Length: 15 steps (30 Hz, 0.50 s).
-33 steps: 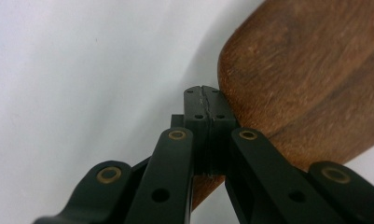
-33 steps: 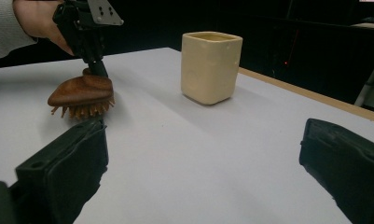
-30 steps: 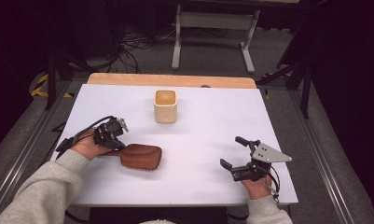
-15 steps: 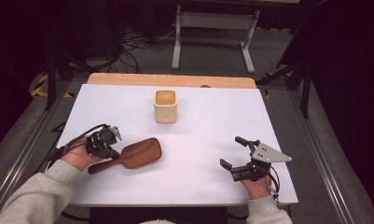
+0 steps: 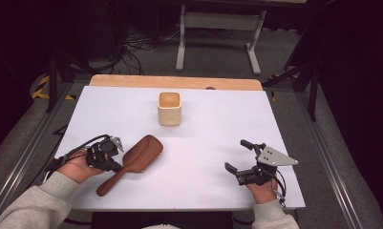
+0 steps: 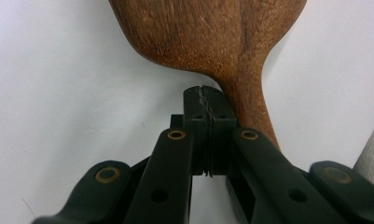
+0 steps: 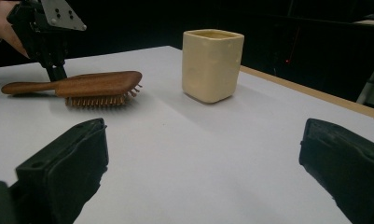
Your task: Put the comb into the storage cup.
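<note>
While my left gripper, jaws pressed together, touches the brown wooden paddle hairbrush, my right gripper's jaws stand spread.

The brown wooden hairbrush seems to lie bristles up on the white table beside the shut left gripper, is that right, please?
Not quite: the brown wooden hairbrush lies bristles down on the white table, as the right gripper view shows. The left gripper is indeed shut beside it.

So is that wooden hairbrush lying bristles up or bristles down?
Bristles down. The hairbrush rests on the table with its smooth wooden back up; the right gripper view shows the bristles beneath its head.
</note>
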Each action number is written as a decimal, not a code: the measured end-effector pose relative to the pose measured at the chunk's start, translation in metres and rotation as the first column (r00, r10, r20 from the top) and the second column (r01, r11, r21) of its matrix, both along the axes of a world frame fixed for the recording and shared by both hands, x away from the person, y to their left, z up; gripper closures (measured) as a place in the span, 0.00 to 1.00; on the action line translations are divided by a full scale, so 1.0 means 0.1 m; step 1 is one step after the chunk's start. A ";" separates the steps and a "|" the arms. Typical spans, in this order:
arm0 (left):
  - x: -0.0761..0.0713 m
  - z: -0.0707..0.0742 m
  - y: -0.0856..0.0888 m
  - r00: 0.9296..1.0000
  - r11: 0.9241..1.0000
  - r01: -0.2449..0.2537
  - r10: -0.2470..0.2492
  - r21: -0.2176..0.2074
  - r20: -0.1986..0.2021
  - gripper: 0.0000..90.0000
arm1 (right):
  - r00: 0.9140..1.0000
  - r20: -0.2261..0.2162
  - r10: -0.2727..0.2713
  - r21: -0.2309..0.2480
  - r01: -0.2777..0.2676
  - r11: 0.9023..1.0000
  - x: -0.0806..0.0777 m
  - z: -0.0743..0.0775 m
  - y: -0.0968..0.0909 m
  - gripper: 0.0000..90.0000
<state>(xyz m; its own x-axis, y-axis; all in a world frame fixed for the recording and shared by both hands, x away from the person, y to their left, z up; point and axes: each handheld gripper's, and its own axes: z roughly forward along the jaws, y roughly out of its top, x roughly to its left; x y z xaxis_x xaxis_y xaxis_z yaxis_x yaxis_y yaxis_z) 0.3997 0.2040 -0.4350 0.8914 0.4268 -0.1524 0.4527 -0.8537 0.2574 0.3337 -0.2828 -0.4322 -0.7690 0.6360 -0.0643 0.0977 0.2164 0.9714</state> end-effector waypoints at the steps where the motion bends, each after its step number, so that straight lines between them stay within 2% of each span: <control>1: 0.00 0.00 0.00 1.000 1.000 -0.004 0.004 0.001 0.001 0.99 | 1.000 0.001 0.001 -0.002 -0.001 1.000 0.00 0.00 0.00 0.02; 7: -0.02 0.06 0.06 0.998 0.999 -0.049 0.049 -0.007 0.033 0.94 | 1.000 0.001 -0.001 0.002 0.001 1.000 0.00 0.00 -0.01 0.02; 10: -0.03 0.10 0.10 0.995 0.996 -0.085 0.086 -0.015 0.053 0.85 | 1.000 0.000 0.000 0.000 0.000 1.000 0.00 0.00 0.00 0.02; 11: -0.04 0.11 0.12 0.994 0.995 -0.095 0.096 -0.021 0.059 0.85 | 1.000 0.000 0.000 0.000 0.000 1.000 0.00 0.00 0.00 0.02; 12: -0.04 0.13 0.13 0.992 0.994 -0.109 0.110 -0.025 0.066 0.76 | 1.000 -0.001 0.000 -0.001 0.000 1.000 0.00 0.00 0.00 0.02; 14: -0.05 0.16 0.16 0.987 0.989 -0.139 0.143 -0.047 0.076 0.72 | 1.000 0.000 0.001 -0.001 -0.001 1.000 0.00 0.00 0.00 0.02; 15: -0.07 0.19 0.17 0.985 0.987 -0.151 0.155 -0.060 0.075 0.57 | 1.000 0.001 0.000 -0.002 0.000 1.000 0.00 0.00 0.00 0.02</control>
